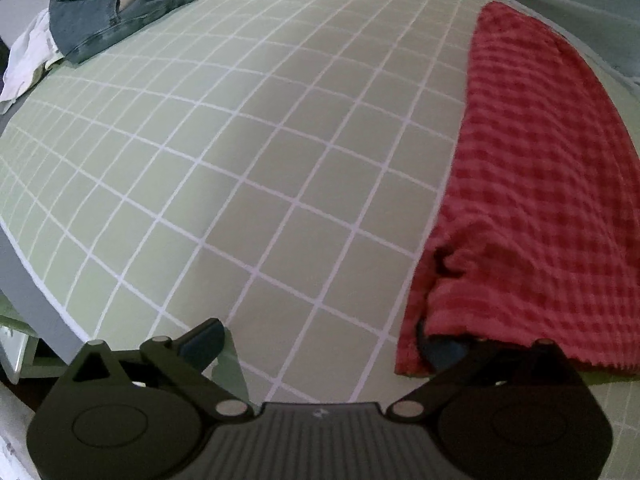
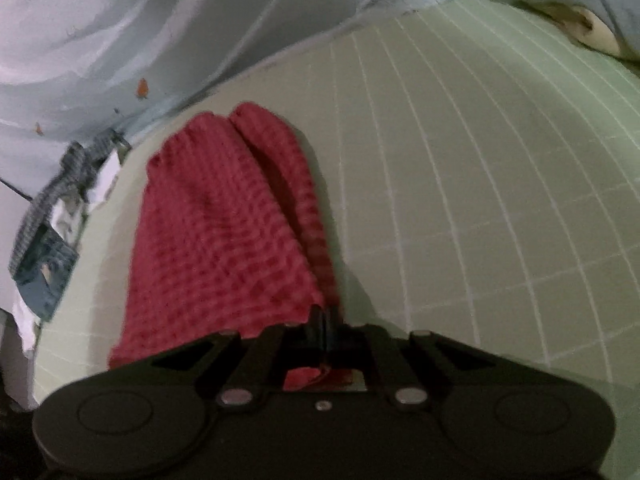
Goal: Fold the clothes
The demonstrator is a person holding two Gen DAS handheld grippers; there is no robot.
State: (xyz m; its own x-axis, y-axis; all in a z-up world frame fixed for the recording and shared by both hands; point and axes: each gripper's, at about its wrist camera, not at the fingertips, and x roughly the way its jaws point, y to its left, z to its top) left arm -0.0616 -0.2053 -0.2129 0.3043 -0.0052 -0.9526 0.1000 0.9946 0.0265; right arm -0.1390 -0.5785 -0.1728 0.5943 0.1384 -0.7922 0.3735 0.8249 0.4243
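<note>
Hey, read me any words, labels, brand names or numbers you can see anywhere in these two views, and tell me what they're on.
None can be read.
Left gripper: a tiny mark on the body, too small to read.
Mat: white grid lines only, no numbers.
Red cloth: no label shows.
Jeans: no tag legible.

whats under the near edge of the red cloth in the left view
One finger of the left gripper reaches under the red cloth; its tip is covered. Below lies the green grid mat. Anything more under it is hidden.
</note>
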